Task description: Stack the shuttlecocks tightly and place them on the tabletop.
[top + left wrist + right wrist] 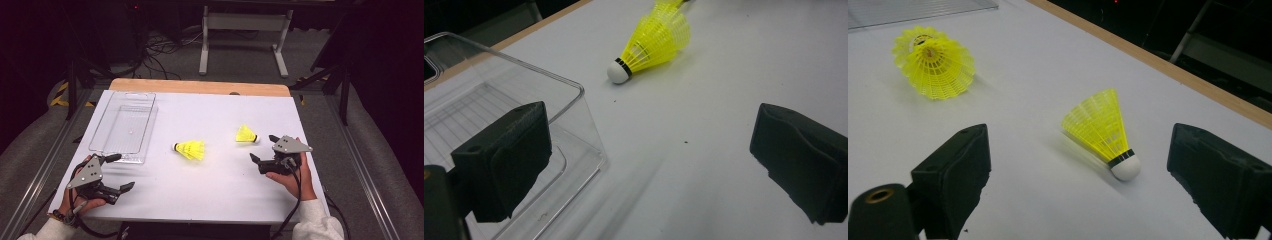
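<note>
While lying on its side on the white table (210,195), just ahead of the right tool (263,148) and framed between its jaws in the right gripper view, looks very light and springy: the near shuttlecock (1104,131), yellow plastic skirt, white rounded cork with a black band. Likely to roll or skid at a nudge, and to dent if squeezed hard across the wide end of the skirt. Best taken at the cork or at the narrow neck just above it, where stiffest. Right tool spread wide, gripping nothing. Left tool (120,172) likewise spread wide and empty, sitting at the near corner of the clear plastic bin (149,134), one jaw seen through the bin's wall in the left gripper view. Second shuttlecock (190,149) near the middle of the table, between bin and first, cork toward the bin, well apart from both tools. Hard to judge: the bin's transparent edges against the white top, and the skirt's far rim in the left gripper view, cut off by the upper frame. Dark surroundings beyond the table mostly unreadable.
</note>
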Demonstrator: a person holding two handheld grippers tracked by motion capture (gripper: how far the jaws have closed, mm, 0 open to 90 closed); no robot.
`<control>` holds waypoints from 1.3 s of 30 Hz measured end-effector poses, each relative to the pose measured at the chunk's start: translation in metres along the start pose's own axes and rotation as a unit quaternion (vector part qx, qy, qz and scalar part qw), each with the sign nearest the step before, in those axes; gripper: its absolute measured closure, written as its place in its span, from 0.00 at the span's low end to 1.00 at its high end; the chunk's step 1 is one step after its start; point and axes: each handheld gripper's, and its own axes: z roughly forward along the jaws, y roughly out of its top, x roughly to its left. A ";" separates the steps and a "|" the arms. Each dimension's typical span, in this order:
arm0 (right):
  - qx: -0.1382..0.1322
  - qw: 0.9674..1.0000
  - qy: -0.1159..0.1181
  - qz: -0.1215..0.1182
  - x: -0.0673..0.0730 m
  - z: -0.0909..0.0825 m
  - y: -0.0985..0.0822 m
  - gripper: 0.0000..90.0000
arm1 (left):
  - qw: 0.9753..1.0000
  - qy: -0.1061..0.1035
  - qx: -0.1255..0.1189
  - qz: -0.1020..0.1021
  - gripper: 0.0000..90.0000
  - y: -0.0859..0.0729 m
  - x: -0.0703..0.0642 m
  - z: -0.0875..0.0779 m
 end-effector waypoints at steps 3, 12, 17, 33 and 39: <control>0.010 1.000 -0.003 -0.004 -0.003 0.003 -0.002 0.13 | 1.000 -0.001 0.000 -0.002 0.04 0.000 0.001 0.000; 0.044 0.999 0.010 0.000 -0.012 0.021 -0.004 0.13 | 1.000 -0.004 0.003 0.001 0.04 -0.001 0.002 0.001; 0.064 0.998 0.022 -0.010 -0.019 0.038 0.005 0.17 | 1.000 -0.005 0.002 -0.002 0.05 -0.001 0.003 0.002; 0.109 0.993 0.043 -0.008 -0.046 0.073 0.006 0.20 | 1.000 -0.013 0.010 -0.002 0.05 -0.002 0.003 0.007; 0.135 0.990 0.045 -0.014 -0.047 0.084 0.002 0.20 | 1.000 -0.014 0.014 -0.001 0.06 -0.002 0.003 0.008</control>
